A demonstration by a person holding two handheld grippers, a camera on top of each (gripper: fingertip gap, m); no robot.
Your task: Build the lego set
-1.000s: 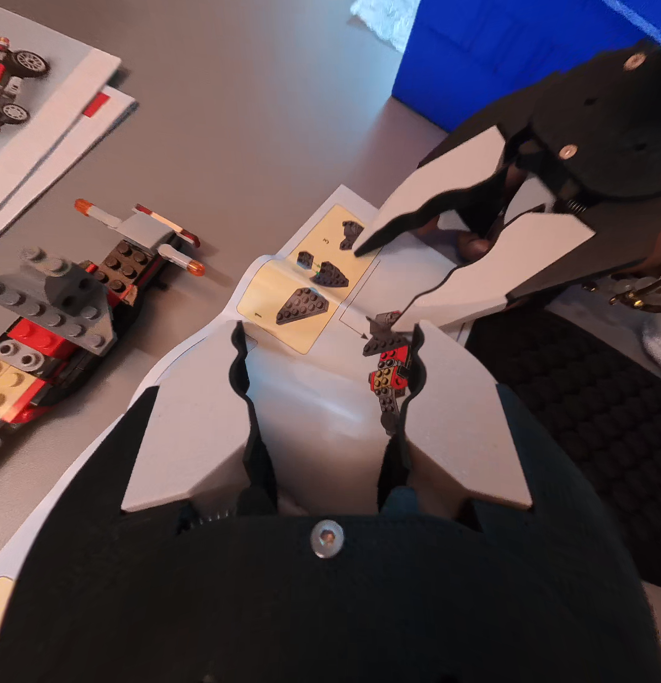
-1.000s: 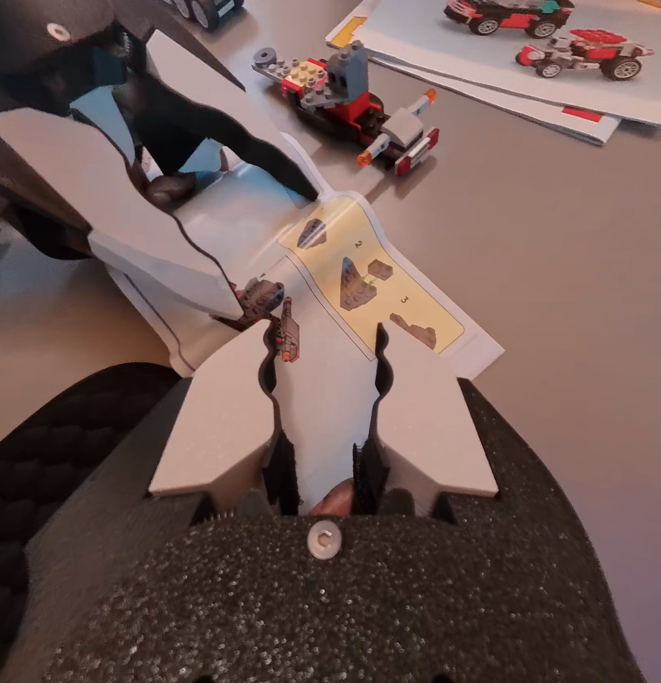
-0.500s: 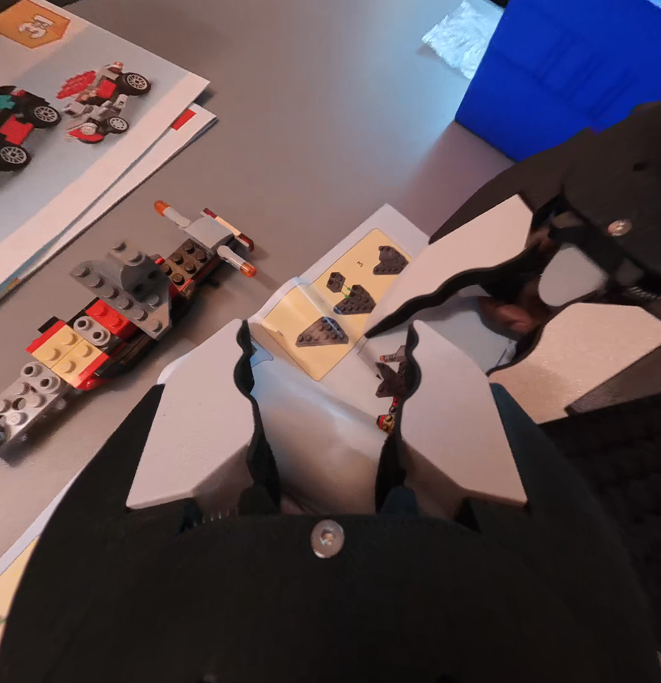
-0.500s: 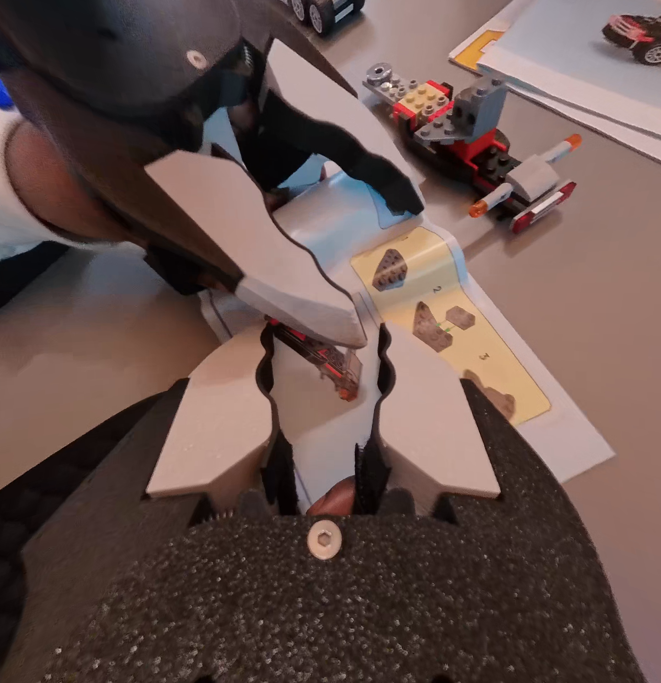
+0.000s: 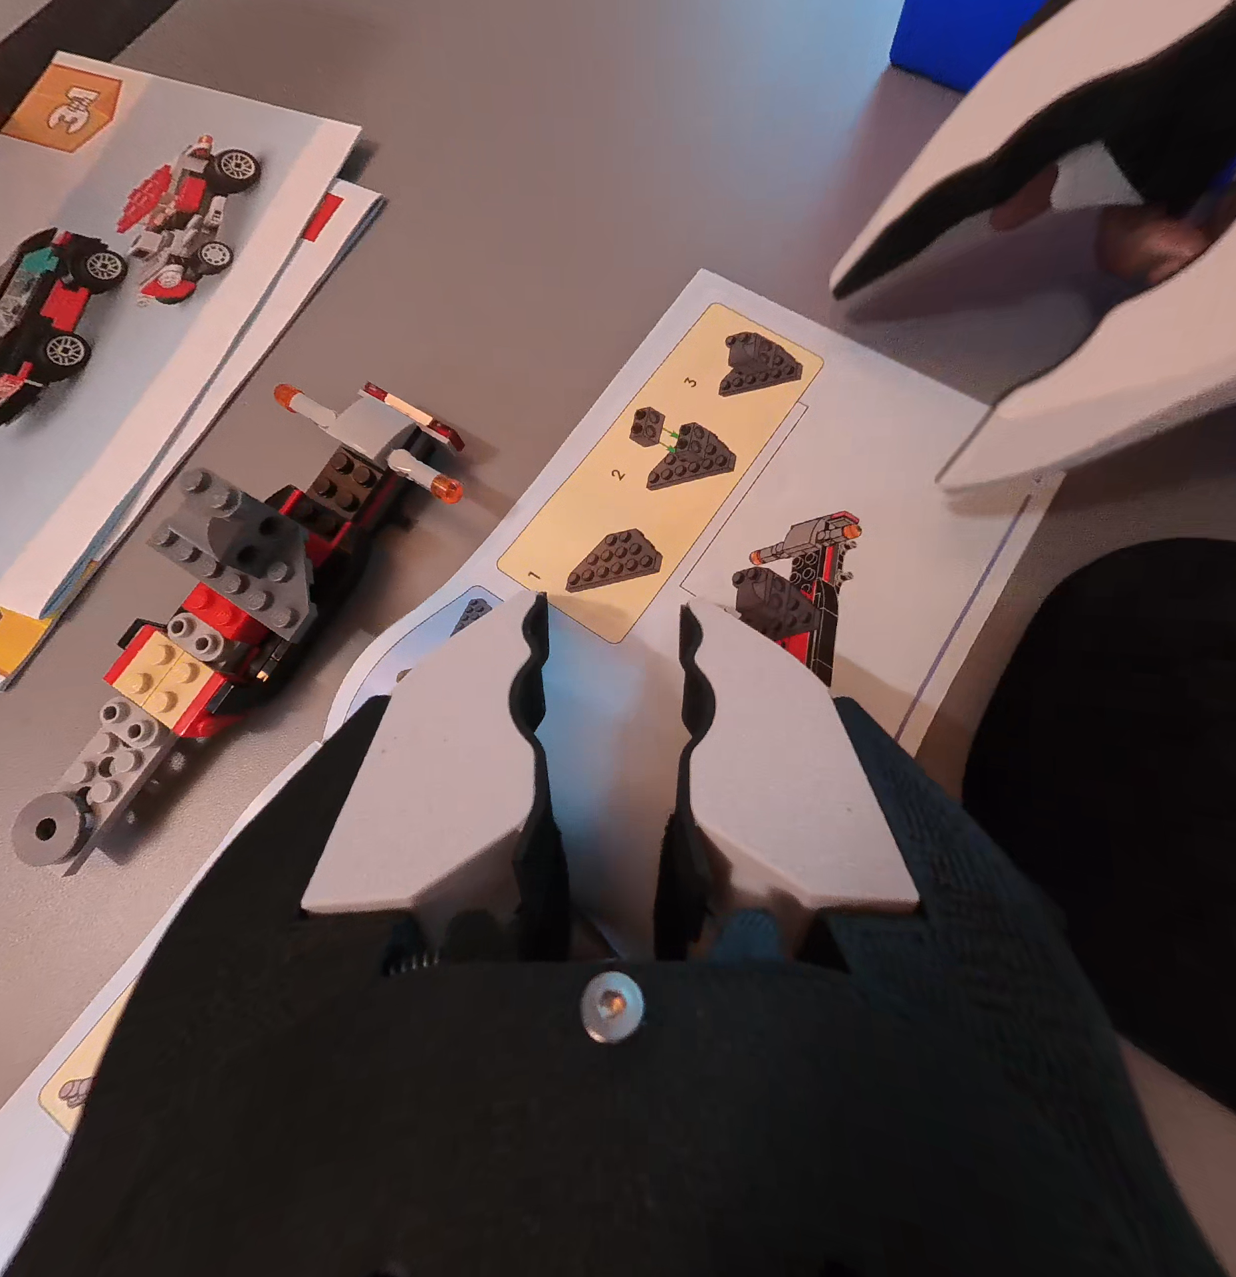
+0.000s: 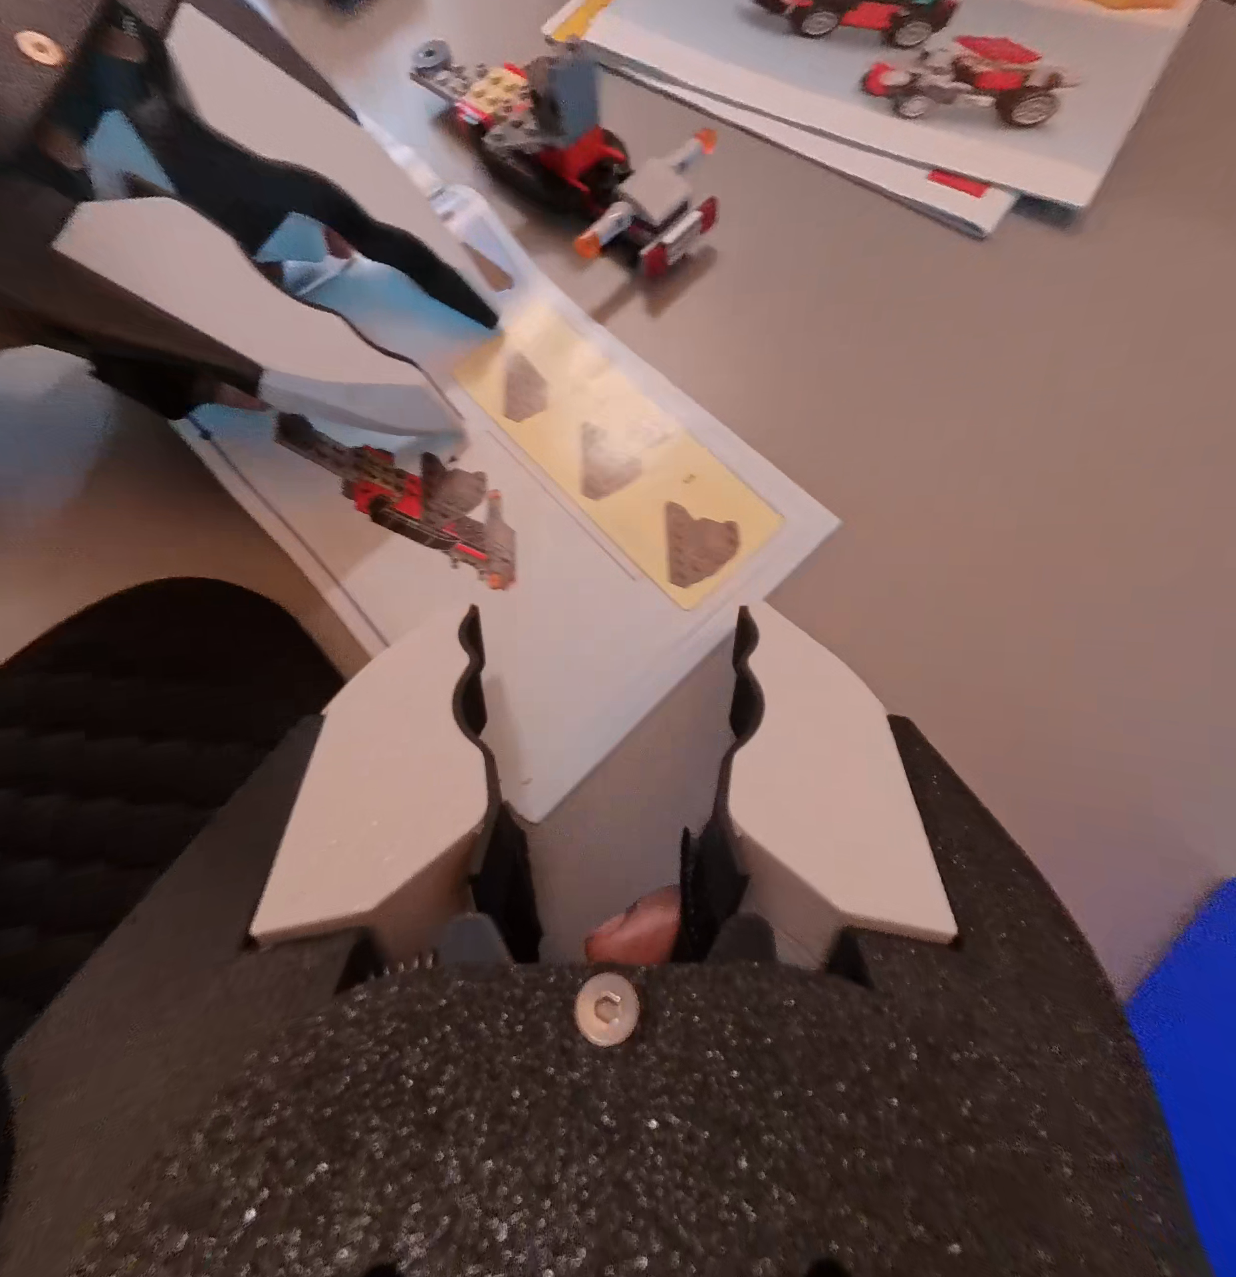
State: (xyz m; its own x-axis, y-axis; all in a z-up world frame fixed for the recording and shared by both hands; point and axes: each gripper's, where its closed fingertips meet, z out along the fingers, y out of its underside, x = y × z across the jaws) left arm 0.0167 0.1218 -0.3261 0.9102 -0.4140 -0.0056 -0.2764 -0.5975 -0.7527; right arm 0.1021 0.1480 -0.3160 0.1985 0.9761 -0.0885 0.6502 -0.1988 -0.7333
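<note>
Bricks like these should be light and rigid, but the model (image 5: 242, 608) looks fragile at its joints: the grey nose strip with the round end piece and the two orange-tipped tubes at the tail would probably pop off under a sideways squeeze. The safest hold, I judge, is across the red and black body in the middle, low down, with the jaws on the flat sides (the studded tops would give a poor seat). It lies on the grey table (image 5: 601, 138), left of the open manual (image 5: 898, 484) and near the stacked booklets (image 5: 207, 359) farther left. It is long and narrow, with a tan block behind the nose, a dark grey wedge plate standing over red bricks, then black bricks and a light grey sloped tail with red lights. The left gripper (image 5: 611, 608) hovers over the manual page with its jaws apart and nothing between them. The right gripper (image 6: 604, 618) is likewise released and empty, over the page's near corner.
</note>
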